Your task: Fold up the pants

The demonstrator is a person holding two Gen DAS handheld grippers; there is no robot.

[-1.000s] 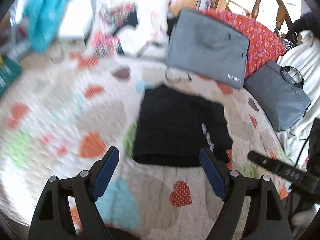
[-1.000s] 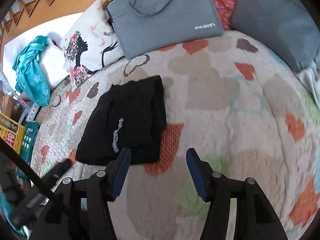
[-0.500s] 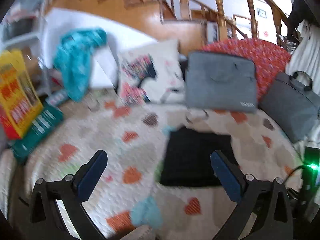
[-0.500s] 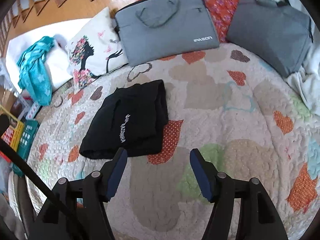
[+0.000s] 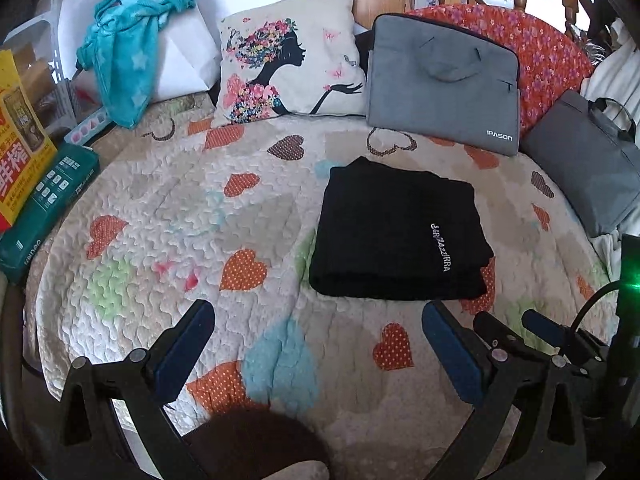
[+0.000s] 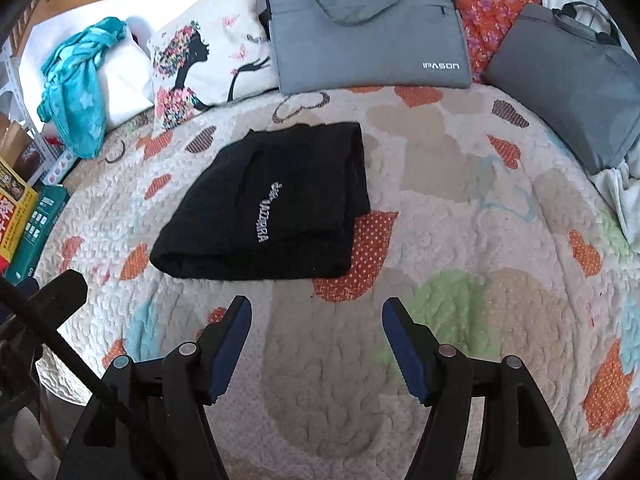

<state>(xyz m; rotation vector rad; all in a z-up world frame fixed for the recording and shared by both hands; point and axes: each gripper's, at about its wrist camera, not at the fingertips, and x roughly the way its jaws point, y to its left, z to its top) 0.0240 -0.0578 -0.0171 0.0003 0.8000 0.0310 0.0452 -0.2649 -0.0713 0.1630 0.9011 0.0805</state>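
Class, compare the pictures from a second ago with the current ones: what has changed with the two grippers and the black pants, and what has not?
Both grippers drew back from the black pants, so the cameras now take in more of the quilt and the pillows behind. The left gripper pulled away and steadied; the right gripper backed off a little. Nothing was taken hold of or let go. The pants stayed folded in place, and both grippers stayed open and empty.

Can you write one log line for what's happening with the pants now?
pants: folded on quilt | left gripper: open, empty | right gripper: open, empty

Heart quilt [image 5: 168, 208]; silhouette pillow [image 5: 288, 56]; two grey bags [image 5: 444, 80]; teal blanket [image 5: 128, 48]; boxes [image 5: 40, 200] left.
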